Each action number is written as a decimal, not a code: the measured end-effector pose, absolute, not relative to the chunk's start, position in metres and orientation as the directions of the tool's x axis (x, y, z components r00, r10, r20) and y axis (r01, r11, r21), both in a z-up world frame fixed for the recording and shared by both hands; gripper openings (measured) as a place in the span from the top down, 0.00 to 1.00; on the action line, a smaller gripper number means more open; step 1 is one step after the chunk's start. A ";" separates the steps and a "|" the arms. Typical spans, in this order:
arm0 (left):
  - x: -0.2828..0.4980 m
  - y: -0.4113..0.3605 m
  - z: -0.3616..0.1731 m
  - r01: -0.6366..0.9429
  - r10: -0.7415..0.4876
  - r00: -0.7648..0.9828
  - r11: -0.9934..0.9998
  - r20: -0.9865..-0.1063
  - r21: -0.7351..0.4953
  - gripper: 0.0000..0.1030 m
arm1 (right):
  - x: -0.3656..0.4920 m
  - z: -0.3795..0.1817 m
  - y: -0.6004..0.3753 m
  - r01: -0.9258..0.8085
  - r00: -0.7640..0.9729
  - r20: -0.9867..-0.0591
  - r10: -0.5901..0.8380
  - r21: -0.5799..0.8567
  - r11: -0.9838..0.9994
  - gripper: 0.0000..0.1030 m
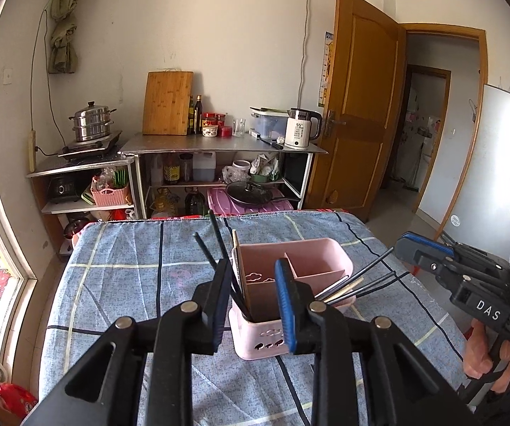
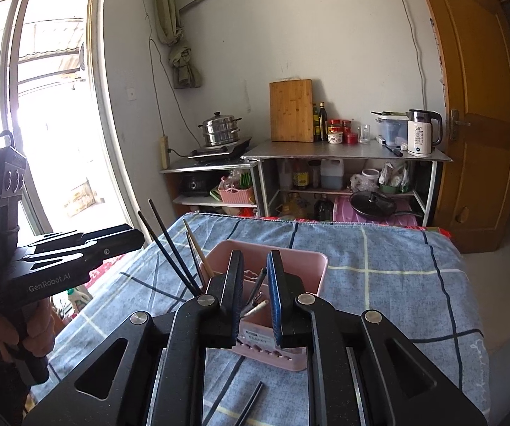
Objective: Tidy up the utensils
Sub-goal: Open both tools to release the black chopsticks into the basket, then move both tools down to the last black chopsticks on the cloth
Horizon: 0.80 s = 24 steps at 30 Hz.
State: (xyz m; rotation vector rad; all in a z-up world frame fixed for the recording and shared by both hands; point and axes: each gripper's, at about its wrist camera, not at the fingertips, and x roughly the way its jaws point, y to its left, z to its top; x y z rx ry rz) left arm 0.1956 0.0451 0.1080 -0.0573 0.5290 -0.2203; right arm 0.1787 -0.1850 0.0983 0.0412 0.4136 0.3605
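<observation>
Chopsticks stand in a pink divided holder [image 1: 292, 284] on the blue checked table [image 1: 120, 277], straight ahead of both grippers. The left gripper [image 1: 253, 305] hangs just before the holder's near wall, jaws apart with nothing between them; a dark bundle of chopsticks [image 1: 216, 248] leans in the compartment behind its left finger. The right gripper [image 2: 255, 301] hovers over the holder's near end, jaws parted a little around a few chopstick tips [image 2: 256, 293], not visibly clamping them. One dark chopstick [image 2: 251, 403] lies on the cloth below it
</observation>
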 end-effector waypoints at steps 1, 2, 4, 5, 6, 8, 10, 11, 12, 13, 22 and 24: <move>0.190 0.045 0.108 0.195 -0.223 0.844 0.975 -0.488 -0.109 0.72 | 0.173 0.099 -0.187 -0.337 0.856 -0.378 0.352 0.109 0.935 0.86; 0.185 0.045 0.108 0.194 -0.220 0.847 0.975 -0.483 -0.105 0.71 | 0.167 0.100 -0.188 -0.338 0.859 -0.371 0.353 0.106 0.935 0.86; 0.175 0.044 0.107 0.197 -0.221 0.852 0.975 -0.474 -0.101 0.71 | 0.156 0.100 -0.192 -0.337 0.864 -0.359 0.352 0.105 0.936 0.86; 0.170 0.044 0.106 0.199 -0.224 0.854 0.975 -0.471 -0.103 0.71 | 0.151 0.100 -0.194 -0.337 0.866 -0.355 0.352 0.106 0.936 0.86; 0.164 0.045 0.105 0.202 -0.229 0.855 0.973 -0.466 -0.108 0.71 | 0.146 0.099 -0.197 -0.337 0.867 -0.352 0.353 0.108 0.935 0.86; 0.154 0.046 0.103 0.208 -0.238 0.856 0.971 -0.459 -0.116 0.70 | 0.138 0.097 -0.199 -0.334 0.868 -0.351 0.351 0.110 0.936 0.86; 0.145 0.046 0.099 0.210 -0.241 0.858 0.970 -0.454 -0.118 0.70 | 0.130 0.093 -0.203 -0.329 0.869 -0.352 0.348 0.115 0.937 0.86; 0.141 0.046 0.096 0.213 -0.244 0.857 0.970 -0.453 -0.120 0.70 | 0.128 0.090 -0.205 -0.326 0.867 -0.357 0.347 0.120 0.938 0.86; 0.136 0.044 0.094 0.215 -0.247 0.856 0.969 -0.454 -0.122 0.69 | 0.125 0.087 -0.207 -0.324 0.865 -0.363 0.347 0.125 0.938 0.86; 0.132 0.043 0.089 0.216 -0.250 0.854 0.968 -0.457 -0.126 0.69 | 0.123 0.083 -0.209 -0.322 0.862 -0.369 0.348 0.131 0.938 0.86; 0.107 0.037 0.041 0.216 -0.270 0.809 0.963 -0.522 -0.163 0.68 | 0.104 0.034 -0.218 -0.299 0.817 -0.463 0.343 0.169 0.939 0.86; 0.104 0.035 0.031 0.215 -0.274 0.796 0.962 -0.540 -0.171 0.68 | 0.103 0.023 -0.216 -0.292 0.805 -0.488 0.339 0.171 0.941 0.86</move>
